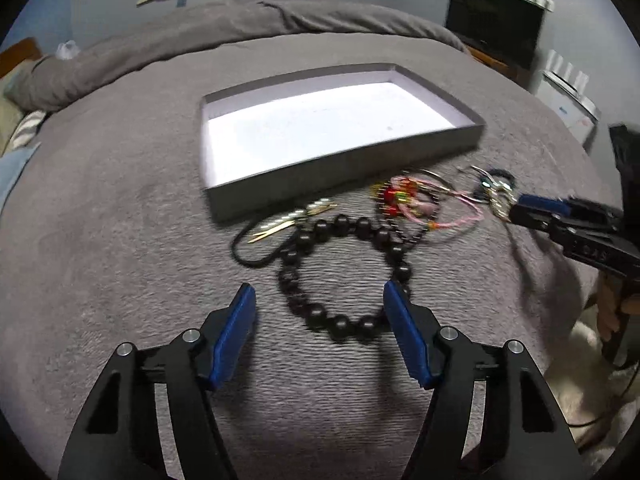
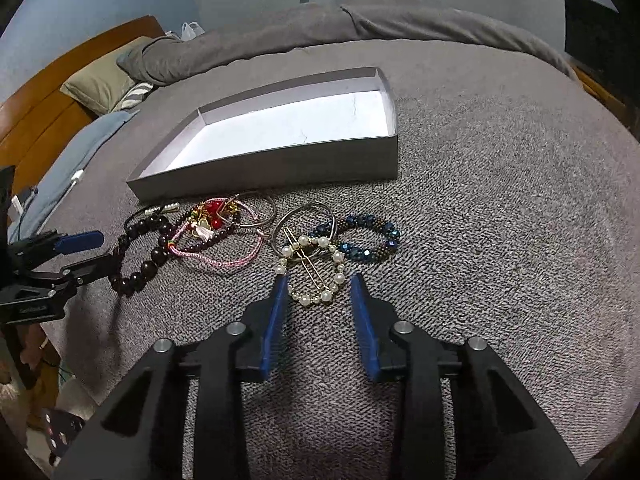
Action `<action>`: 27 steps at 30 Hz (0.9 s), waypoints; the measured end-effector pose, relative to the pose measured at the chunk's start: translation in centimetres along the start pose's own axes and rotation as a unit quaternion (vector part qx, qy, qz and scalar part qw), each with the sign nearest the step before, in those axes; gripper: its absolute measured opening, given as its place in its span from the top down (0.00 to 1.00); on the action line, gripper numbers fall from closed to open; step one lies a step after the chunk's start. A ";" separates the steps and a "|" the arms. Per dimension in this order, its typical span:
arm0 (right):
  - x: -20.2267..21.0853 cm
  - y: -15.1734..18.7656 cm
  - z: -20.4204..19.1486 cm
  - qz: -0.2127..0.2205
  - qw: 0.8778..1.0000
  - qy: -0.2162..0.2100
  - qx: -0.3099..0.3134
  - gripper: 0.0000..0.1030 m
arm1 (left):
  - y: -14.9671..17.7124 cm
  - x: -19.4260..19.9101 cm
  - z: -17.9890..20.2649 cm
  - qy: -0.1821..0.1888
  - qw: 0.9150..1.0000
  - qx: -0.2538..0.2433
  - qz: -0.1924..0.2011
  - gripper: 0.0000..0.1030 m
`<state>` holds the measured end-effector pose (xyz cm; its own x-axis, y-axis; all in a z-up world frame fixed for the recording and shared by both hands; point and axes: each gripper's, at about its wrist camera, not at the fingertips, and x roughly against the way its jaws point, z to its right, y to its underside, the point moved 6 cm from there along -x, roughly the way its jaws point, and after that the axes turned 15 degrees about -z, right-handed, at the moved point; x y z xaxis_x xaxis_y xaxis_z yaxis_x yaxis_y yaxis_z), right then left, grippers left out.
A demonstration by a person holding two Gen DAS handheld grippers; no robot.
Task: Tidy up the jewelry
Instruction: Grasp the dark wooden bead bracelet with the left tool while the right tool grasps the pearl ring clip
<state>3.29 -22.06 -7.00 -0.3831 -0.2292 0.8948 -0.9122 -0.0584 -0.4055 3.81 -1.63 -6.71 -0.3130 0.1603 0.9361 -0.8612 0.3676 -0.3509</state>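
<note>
A shallow grey box (image 1: 280,178) with a white floor lies on the grey bed cover; it also shows in the right wrist view (image 2: 280,160). In front of it lies a pile of jewelry. My left gripper (image 1: 320,300) is open around the near side of a dark bead bracelet (image 1: 340,324), which the right wrist view (image 2: 140,268) also shows. My right gripper (image 2: 320,280) is open, its fingertips on either side of a pearl ring hair clip (image 2: 316,268). Behind the clip lie a blue bead bracelet (image 2: 364,240), metal bangles (image 2: 300,216), pink cords (image 2: 224,256) and red charms (image 2: 212,216).
A folded grey duvet (image 2: 360,28) and pillows (image 2: 100,84) lie at the bed's far side. A wooden headboard (image 2: 48,108) is at the left. A dark screen (image 1: 496,20) stands on a desk at the right. A cable and blue cloth (image 2: 60,176) lie left of the box.
</note>
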 end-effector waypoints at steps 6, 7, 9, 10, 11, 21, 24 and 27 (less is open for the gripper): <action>-0.4 -0.1 -0.1 -0.003 1.000 -0.002 -0.001 0.58 | -0.3 -1.0 1.2 -0.017 1.000 -0.017 -0.007 0.31; -0.5 -0.2 -0.1 -0.004 1.000 -0.002 -0.001 0.58 | -0.4 -0.9 1.0 -0.021 1.000 -0.013 -0.004 0.31; -0.7 -0.2 -0.1 -0.005 1.000 -0.003 -0.002 0.58 | -0.6 -0.8 0.1 -0.027 1.000 0.010 -0.002 0.31; -0.7 -0.2 -0.1 -0.005 1.000 -0.003 -0.003 0.58 | -0.6 -0.9 -0.4 -0.023 0.999 0.022 -0.005 0.31; -0.7 -0.2 -0.1 -0.005 1.000 -0.003 -0.003 0.58 | -0.6 -1.1 -1.0 -0.017 0.999 0.035 -0.009 0.32; -1.4 -0.7 -0.7 -0.002 1.000 0.011 0.008 0.58 | -0.1 -2.2 -1.7 -0.005 0.999 0.045 -0.023 0.59; -1.7 -0.9 -0.8 0.000 1.000 0.020 0.014 0.58 | 0.0 -2.4 -1.6 -0.003 0.999 0.041 -0.026 0.63; -1.7 -0.8 -0.9 0.008 0.999 0.030 0.021 0.59 | 0.0 -2.4 -1.9 0.002 0.999 0.043 -0.023 0.76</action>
<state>4.51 -20.74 -7.99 -0.4070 -0.1718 0.8971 -0.8994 -0.0960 -0.4264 5.30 -0.29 -9.01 -0.2701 0.1487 0.9513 -0.9062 0.2946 -0.3034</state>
